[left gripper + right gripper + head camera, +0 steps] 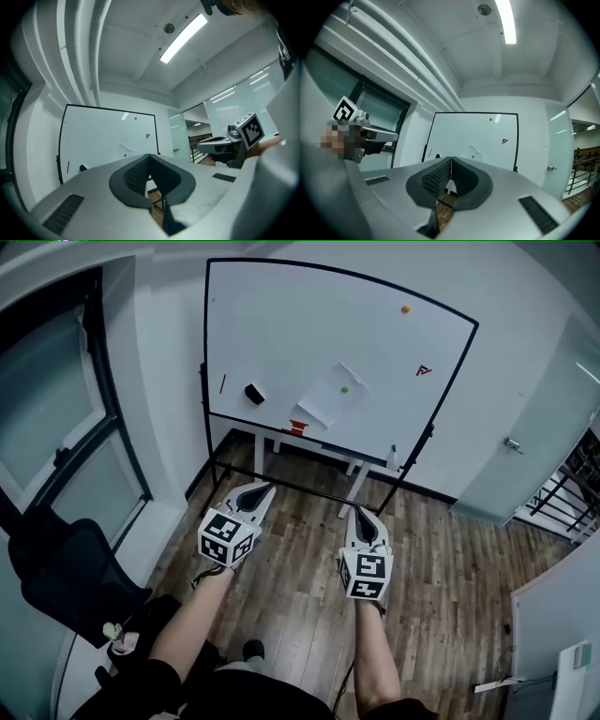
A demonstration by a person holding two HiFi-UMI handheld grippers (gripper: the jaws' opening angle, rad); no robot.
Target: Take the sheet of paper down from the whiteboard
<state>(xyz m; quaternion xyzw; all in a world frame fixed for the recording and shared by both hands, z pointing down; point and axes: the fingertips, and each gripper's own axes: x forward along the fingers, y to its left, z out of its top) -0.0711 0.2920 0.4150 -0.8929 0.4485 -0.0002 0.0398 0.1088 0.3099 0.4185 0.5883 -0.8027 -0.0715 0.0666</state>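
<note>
A white sheet of paper [330, 395] hangs tilted on the whiteboard [281, 324], pinned by a green magnet [344, 389]. The sheet also shows small in the left gripper view [125, 151] and in the right gripper view [474, 152]. My left gripper [263, 489] and right gripper [359, 514] are held level side by side, well short of the board, over the wooden floor. Both have their jaws closed together with nothing between them. In its own view the left gripper [149, 156] has its tips touching, and the right gripper [451, 160] does too.
On the board are an orange magnet [405, 308], a black eraser [254, 394], a red marker [222, 383], a red mark [424, 370] and a red item on the tray [297, 427]. A black chair [66, 568] stands at left, a door [525, 437] at right.
</note>
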